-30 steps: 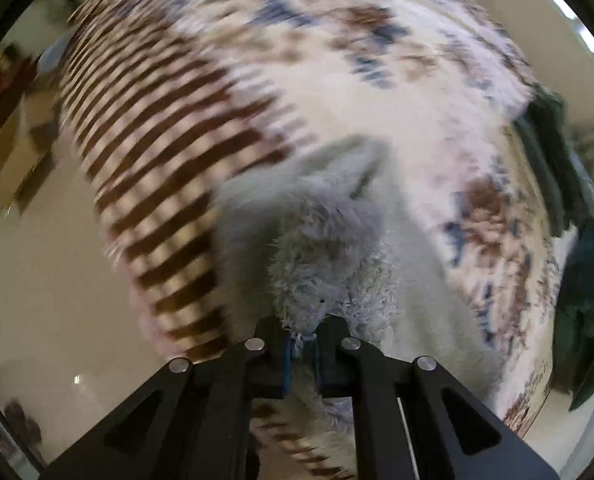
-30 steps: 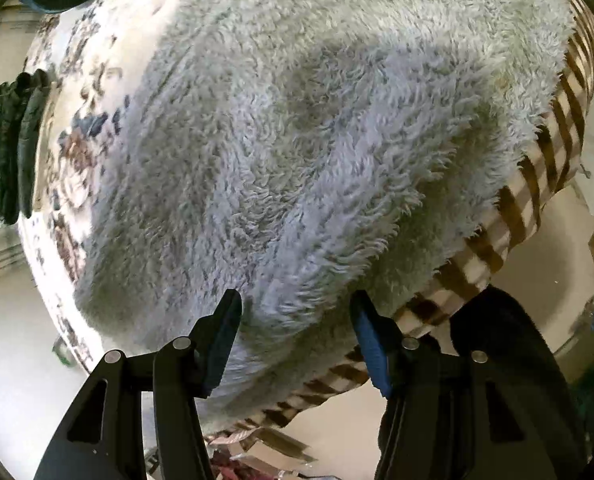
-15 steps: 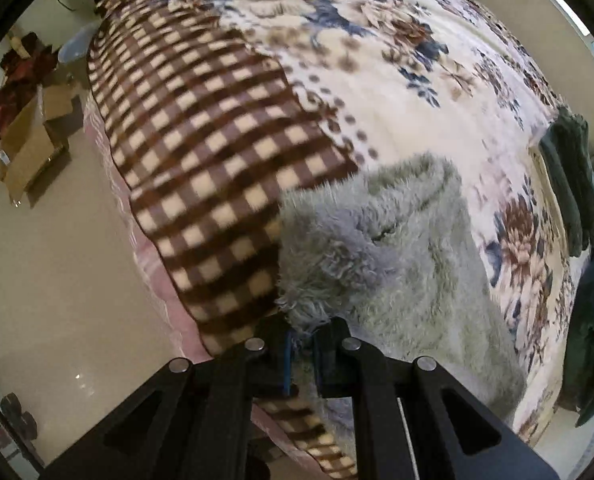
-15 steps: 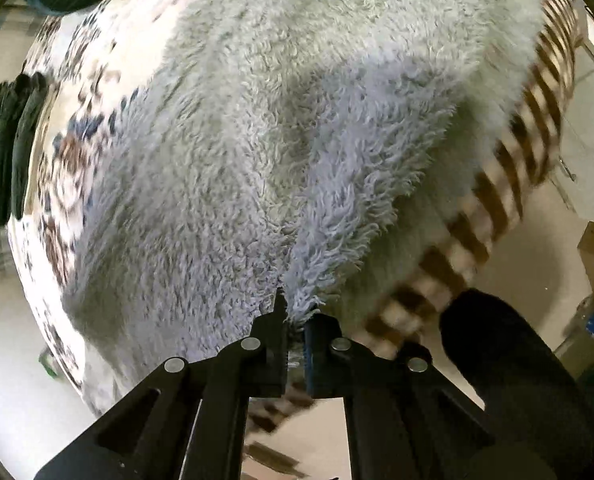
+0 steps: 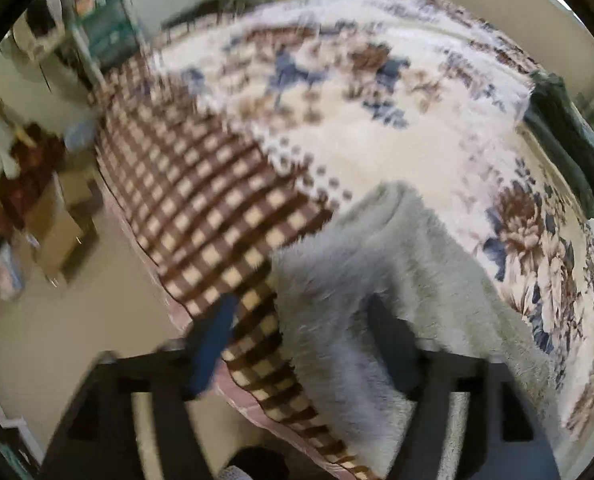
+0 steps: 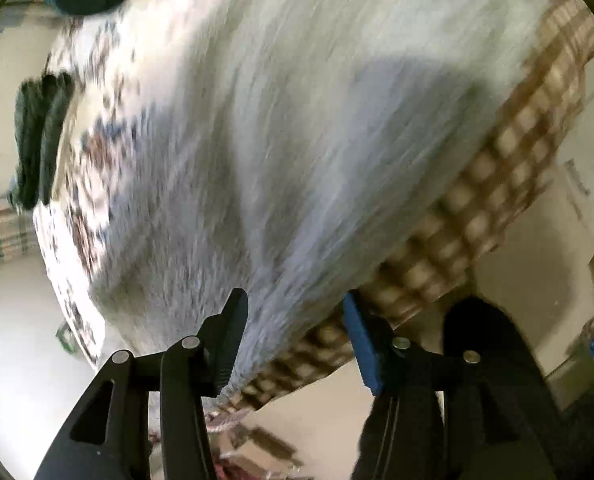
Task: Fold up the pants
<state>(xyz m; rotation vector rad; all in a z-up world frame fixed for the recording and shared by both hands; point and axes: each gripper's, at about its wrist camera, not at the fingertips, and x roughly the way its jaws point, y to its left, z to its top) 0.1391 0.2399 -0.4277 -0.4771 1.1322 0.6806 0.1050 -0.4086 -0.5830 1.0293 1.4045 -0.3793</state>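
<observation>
- Floral and brown-checked blanket (image 5: 225, 184) covers the bed, and the grey fluffy pants (image 5: 377, 280) lie on its near edge.
- Left gripper (image 5: 297, 344) has its fingers wide apart over the near edge of the pants, holding nothing.
- Right gripper (image 6: 293, 340) is also spread apart at the hem of the pants (image 6: 297, 140).
- Dark green folded clothes (image 5: 569, 136) rest at the far side of the blanket.

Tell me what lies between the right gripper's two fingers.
In the right wrist view, the right gripper is open, and the edge of the grey pants lies between its fingers, with the checked blanket beneath.
</observation>
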